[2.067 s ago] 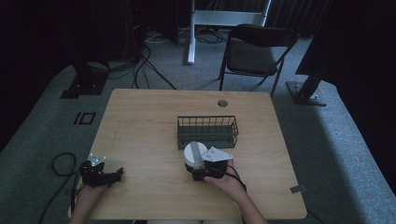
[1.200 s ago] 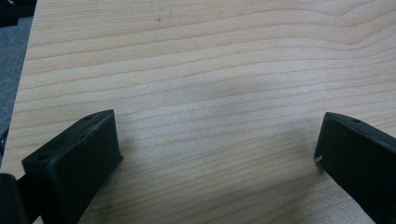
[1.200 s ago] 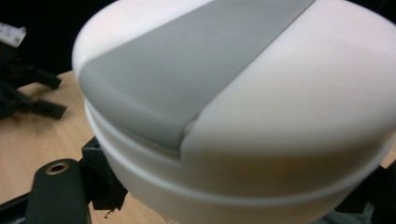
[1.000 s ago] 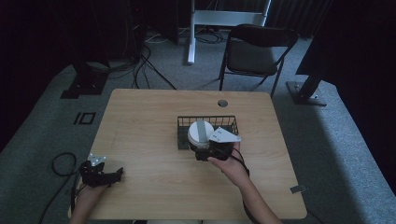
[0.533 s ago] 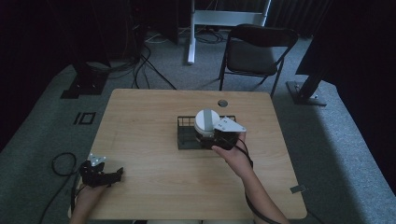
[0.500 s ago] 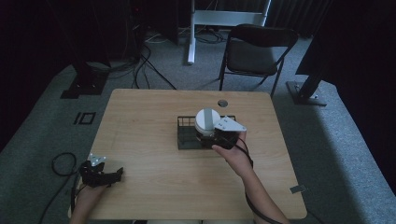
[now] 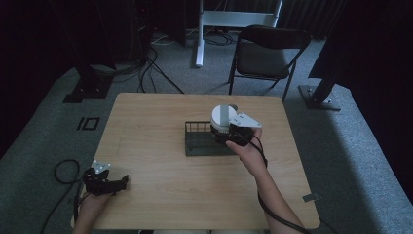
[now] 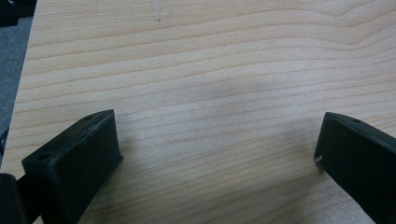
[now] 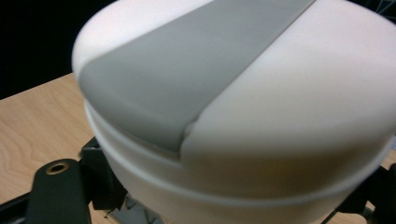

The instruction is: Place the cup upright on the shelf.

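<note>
Holding: my right hand-held gripper [image 7: 228, 130] has its jaws closed on a round white container [image 7: 222, 117] with a grey band across its lid; in the right gripper view the container [image 9: 243, 107] bulks large between the black jaws.
Container position: it is raised over the right end of the black wire basket [image 7: 197, 141], at the basket's far rim; whether it touches the wire I cannot tell from the high view.
Change in two seconds: I had the container low over the near middle of the bench, in front of the basket; my right arm has carried it forward and to the right since then.
Change in the last half second: only a small shift farther right.
Right hand [image 7: 246, 151]: reaching out over the wooden bench [image 7: 146, 122], forearm stretched from the near edge.
Left hand-held gripper [image 7: 104, 181]: resting at the near left corner of the bench, unmoved throughout; in the left gripper view its jaws stand wide apart over bare wood, gripping nothing.
Left hand [image 7: 90, 202]: behind that gripper at the bench edge.
Basket: has not shifted, sitting about mid-bench.
</note>
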Demonstrator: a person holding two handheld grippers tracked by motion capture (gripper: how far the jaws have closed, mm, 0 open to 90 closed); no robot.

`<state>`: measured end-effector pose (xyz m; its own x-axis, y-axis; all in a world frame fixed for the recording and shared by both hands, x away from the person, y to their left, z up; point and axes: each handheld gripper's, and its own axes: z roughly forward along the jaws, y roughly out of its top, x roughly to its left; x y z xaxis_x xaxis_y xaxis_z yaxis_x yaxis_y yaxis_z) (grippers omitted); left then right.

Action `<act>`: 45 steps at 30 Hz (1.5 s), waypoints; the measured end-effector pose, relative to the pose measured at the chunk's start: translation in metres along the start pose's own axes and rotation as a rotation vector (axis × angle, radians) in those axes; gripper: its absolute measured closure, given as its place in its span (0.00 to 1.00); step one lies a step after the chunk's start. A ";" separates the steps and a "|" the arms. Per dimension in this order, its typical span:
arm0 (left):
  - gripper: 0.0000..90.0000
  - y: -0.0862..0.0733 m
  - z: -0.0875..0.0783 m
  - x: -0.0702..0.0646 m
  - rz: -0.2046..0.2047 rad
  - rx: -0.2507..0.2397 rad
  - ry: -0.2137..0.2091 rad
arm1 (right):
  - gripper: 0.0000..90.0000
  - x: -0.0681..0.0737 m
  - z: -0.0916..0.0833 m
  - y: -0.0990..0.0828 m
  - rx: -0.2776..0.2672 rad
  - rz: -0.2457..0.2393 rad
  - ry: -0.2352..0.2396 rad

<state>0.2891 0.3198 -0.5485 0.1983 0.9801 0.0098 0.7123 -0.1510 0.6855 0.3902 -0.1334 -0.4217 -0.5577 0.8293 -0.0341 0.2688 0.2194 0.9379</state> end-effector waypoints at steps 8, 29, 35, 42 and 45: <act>0.00 0.000 0.000 0.000 0.000 0.000 0.000 | 0.20 -0.016 0.007 -0.006 0.023 0.008 -0.043; 0.00 0.000 0.000 0.000 0.000 0.000 0.000 | 0.20 -0.042 0.016 -0.029 0.107 0.036 -0.095; 0.00 0.000 0.000 0.000 0.000 0.000 0.000 | 0.20 -0.044 0.021 -0.035 0.132 0.050 -0.097; 0.00 0.000 0.000 0.000 0.000 0.001 0.000 | 0.20 -0.043 0.025 -0.037 0.150 0.068 -0.087; 0.00 0.000 0.000 0.000 0.000 0.001 0.000 | 0.20 -0.042 0.028 -0.039 0.173 0.066 -0.086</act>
<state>0.2890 0.3198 -0.5485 0.1985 0.9801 0.0095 0.7127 -0.1510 0.6851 0.4252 -0.1625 -0.4663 -0.4677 0.8838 -0.0109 0.4375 0.2422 0.8660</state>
